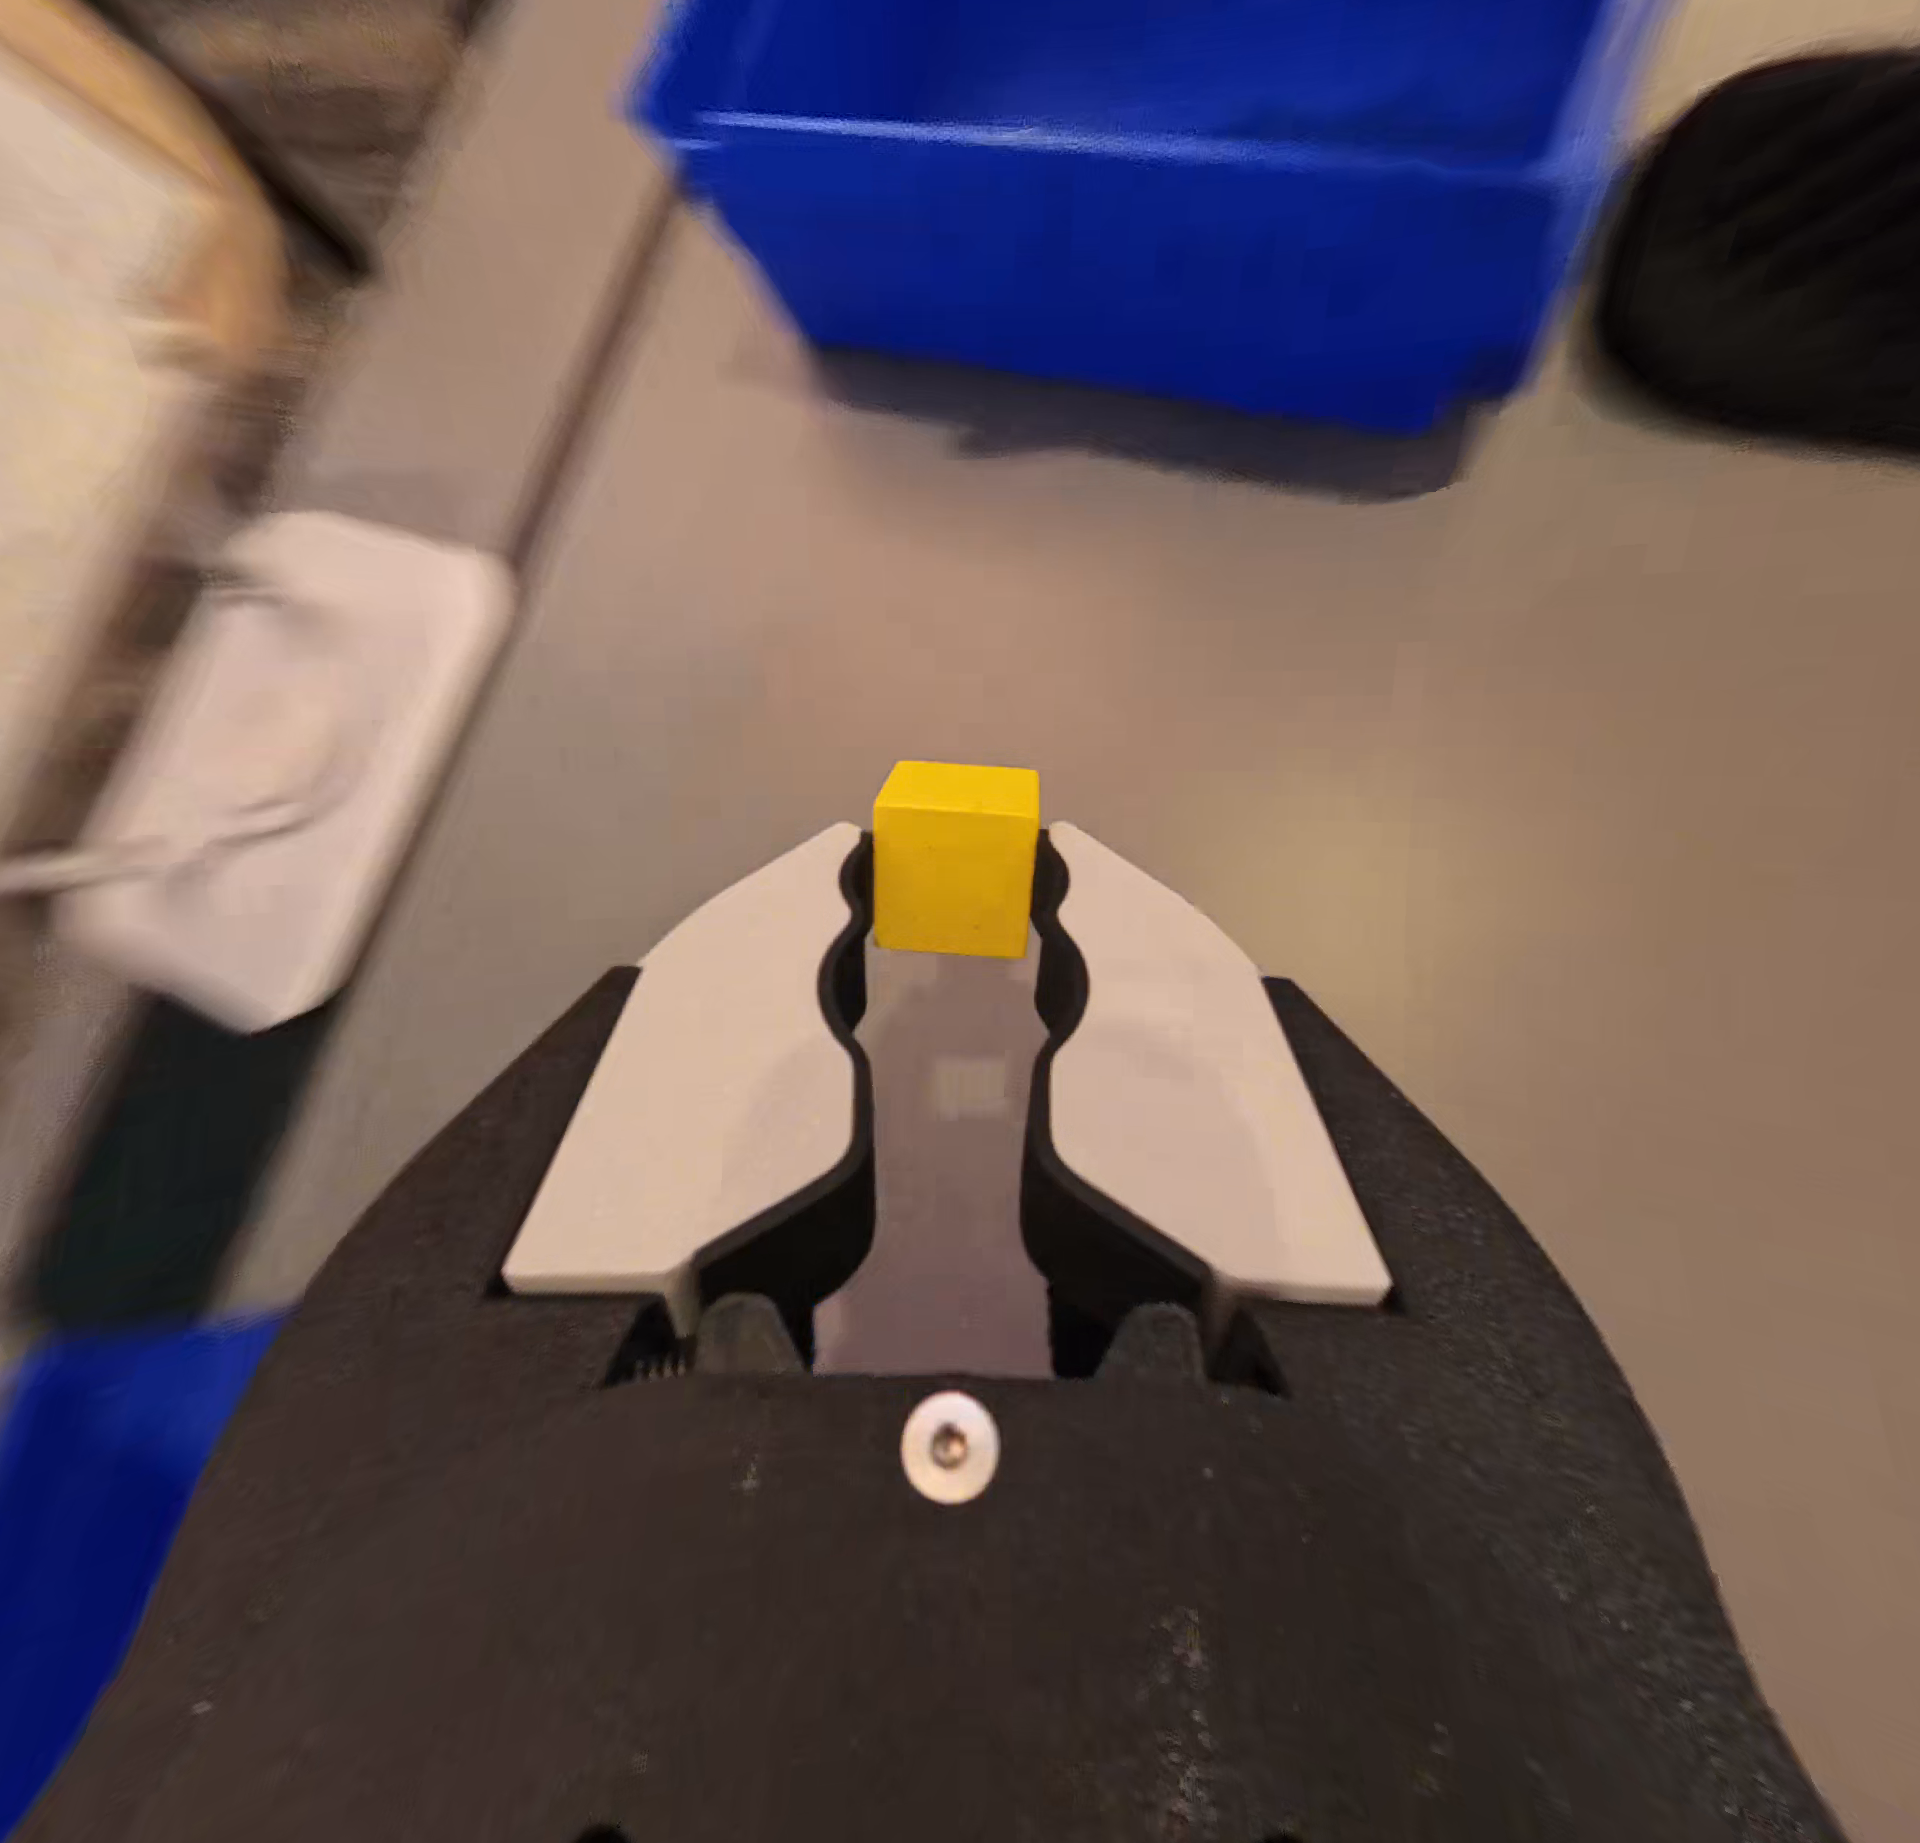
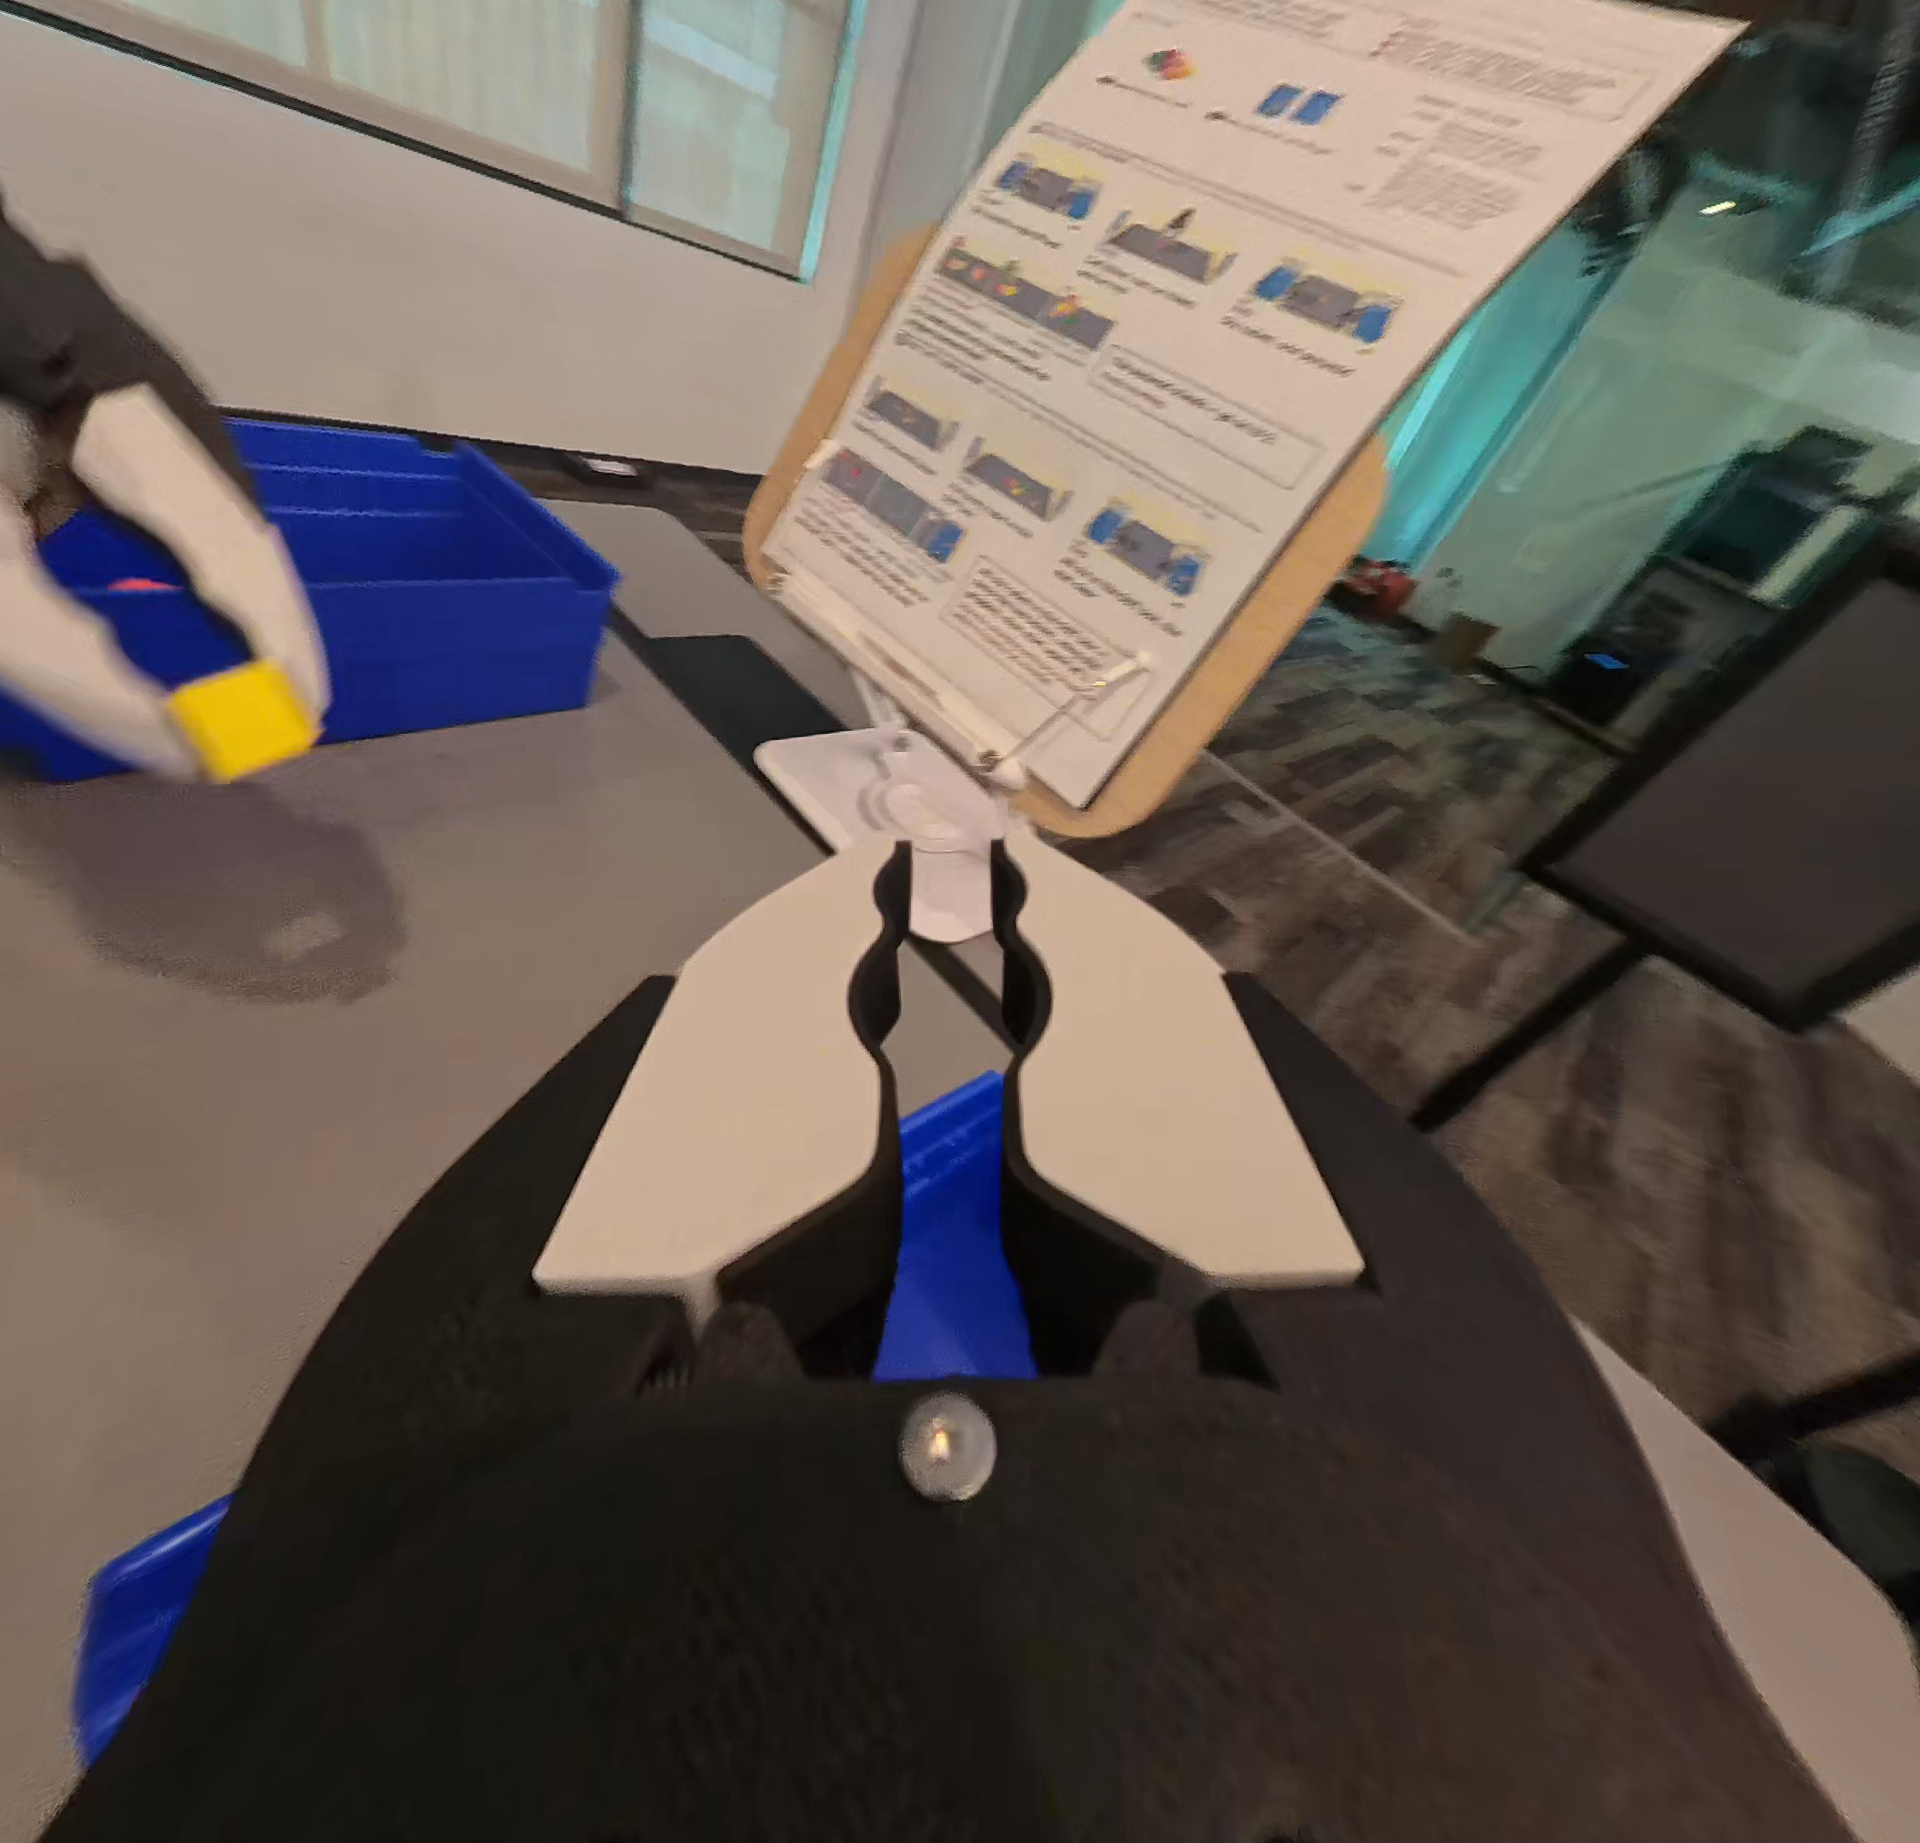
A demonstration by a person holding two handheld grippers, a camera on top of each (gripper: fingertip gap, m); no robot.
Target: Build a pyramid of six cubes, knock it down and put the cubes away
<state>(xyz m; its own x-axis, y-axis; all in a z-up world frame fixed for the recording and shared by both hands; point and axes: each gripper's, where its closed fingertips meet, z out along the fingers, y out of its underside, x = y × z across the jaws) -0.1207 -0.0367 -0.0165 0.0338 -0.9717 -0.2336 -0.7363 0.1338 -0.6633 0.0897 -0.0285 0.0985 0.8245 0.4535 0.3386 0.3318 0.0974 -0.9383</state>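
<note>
Left wrist view showed the left claw (image 1: 956,858) clenched on a yellow cube (image 1: 954,863), probably light and rigid, pinched by flat sides; right claw (image 2: 948,884) at 12 o'clock hung released.

Left hand-held gripper (image 1: 956,843): both white fingers (image 1: 727,1045) closed on a yellow cube (image 1: 956,858), pinched at the very tips, black inner pads touching its two side faces. The cube sits square between the tips. In the right wrist view this gripper (image 2: 244,718) is pitched downward above the tabletop (image 2: 312,1118), cube (image 2: 244,718) clear of the surface.

Right hand-held gripper (image 2: 948,884): nothing between its tips. Jaws stand partly apart, a narrow gap between the wavy black pads. Raised, pointing forward and slightly upward.
</note>
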